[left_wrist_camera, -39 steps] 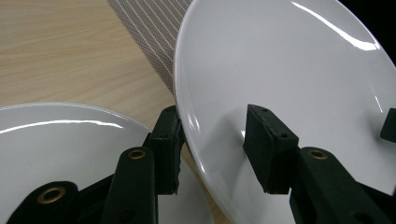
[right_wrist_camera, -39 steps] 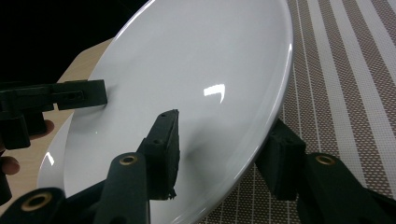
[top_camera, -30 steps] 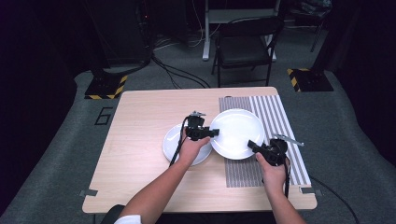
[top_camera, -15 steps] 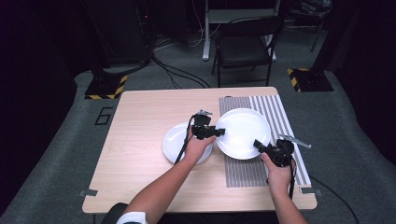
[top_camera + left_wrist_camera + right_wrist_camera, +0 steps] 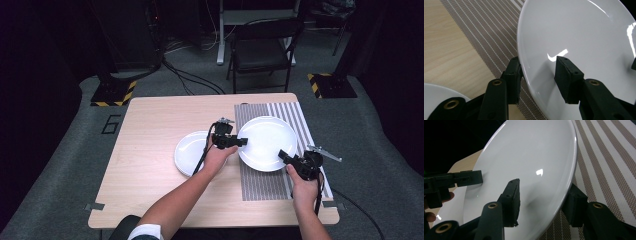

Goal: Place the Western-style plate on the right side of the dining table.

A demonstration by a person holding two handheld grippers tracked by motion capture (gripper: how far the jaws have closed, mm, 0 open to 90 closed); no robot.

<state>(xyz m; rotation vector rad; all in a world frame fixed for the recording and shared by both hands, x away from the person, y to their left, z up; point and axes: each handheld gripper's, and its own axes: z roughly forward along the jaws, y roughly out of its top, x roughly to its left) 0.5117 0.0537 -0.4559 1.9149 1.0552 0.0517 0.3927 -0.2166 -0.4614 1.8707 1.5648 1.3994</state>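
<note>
A large white plate is held between both grippers, just above a brown striped placemat on the right half of the wooden table. My left gripper is shut on the plate's left rim; in the left gripper view its jaws pinch the rim of the plate, one pad above and one below. My right gripper is shut on the near right rim, and the right gripper view shows its jaws clamping the tilted plate. The left gripper appears across the plate.
A smaller white plate lies on the bare wood left of the placemat, under my left hand. A black chair stands beyond the table's far edge. Stand bases with hazard tape sit on the floor behind.
Both hands have carried the large plate a little to the right, further over the placemat. Both grips are unchanged.
</note>
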